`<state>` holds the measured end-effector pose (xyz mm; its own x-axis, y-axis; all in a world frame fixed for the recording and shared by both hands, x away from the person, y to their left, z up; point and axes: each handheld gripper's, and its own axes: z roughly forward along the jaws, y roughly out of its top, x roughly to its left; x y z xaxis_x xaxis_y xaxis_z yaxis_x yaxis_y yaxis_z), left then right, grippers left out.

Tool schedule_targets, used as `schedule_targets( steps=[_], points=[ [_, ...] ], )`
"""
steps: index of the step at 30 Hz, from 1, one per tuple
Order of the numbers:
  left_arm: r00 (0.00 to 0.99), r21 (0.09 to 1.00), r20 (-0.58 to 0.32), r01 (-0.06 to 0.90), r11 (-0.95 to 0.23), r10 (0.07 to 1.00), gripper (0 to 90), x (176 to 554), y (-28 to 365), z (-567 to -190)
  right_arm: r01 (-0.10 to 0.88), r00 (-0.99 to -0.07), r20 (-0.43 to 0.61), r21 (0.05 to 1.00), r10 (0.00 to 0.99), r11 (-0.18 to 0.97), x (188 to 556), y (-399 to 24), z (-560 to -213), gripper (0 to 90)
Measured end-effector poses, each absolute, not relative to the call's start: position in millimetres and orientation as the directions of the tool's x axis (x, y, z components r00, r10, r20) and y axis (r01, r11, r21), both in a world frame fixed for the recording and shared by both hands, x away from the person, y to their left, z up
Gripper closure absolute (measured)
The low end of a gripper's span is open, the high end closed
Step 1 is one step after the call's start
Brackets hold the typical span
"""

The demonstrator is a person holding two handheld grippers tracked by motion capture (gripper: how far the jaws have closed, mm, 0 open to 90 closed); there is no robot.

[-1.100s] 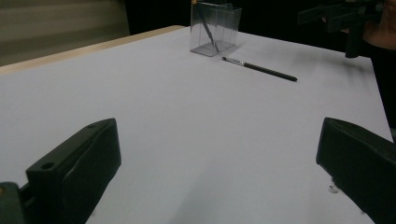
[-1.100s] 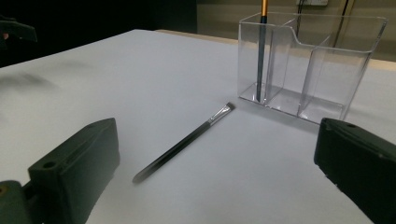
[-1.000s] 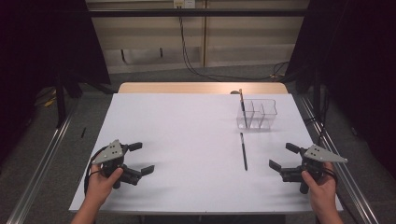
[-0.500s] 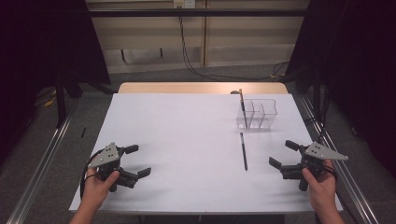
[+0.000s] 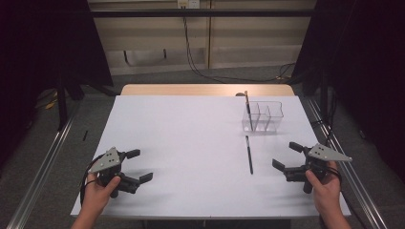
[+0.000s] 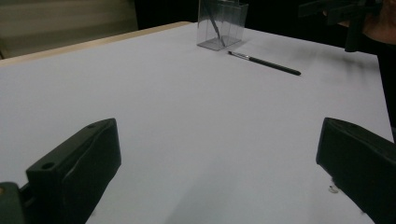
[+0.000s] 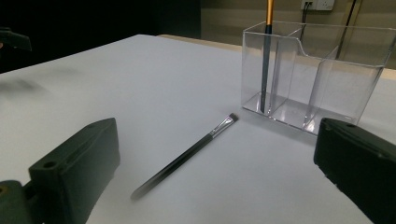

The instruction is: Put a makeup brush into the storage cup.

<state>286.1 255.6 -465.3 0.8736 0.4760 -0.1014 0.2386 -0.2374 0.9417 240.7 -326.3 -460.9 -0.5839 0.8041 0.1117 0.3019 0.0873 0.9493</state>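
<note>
White tabletop, dark curtained room, left gripper and right gripper wide open, empty.

You are gripping a black two-jaw left tool and a matching right tool. Each is carrying a grey three-cornered plate on top. A black cable is looping from the left tool. The jaws are showing as thick matte black blocks, with a small round hole in one.

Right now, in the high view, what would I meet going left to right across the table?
Left gripper with open jaws → thin black brush lying flat → clear plastic three-compartment organizer → right gripper, jaws open.
</note>
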Motion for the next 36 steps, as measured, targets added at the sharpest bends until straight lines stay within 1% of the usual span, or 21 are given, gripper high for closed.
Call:
schedule_targets(
  steps=[9, 25, 36],
  points=[
    [0.874, 0.936, -0.098, 0.243, -0.254, 0.475, 0.0, 285, 253, -466, 0.309, -0.578, 0.116, 0.947, 0.808, 0.085, 249, -323, -458, 0.5],
    [0.869, 0.939, -0.092, 0.238, -0.250, 0.486, 0.0, 284, 254, -465, 0.313, -0.612, 0.113, 0.944, 0.783, 0.108, 271, -302, -457, 0.6],
    [0.872, 0.938, -0.091, 0.237, -0.253, 0.481, 0.0, 284, 253, -465, 0.335, -0.612, 0.130, 0.936, 0.780, 0.106, 282, -292, -458, 0.7]
  ],
)
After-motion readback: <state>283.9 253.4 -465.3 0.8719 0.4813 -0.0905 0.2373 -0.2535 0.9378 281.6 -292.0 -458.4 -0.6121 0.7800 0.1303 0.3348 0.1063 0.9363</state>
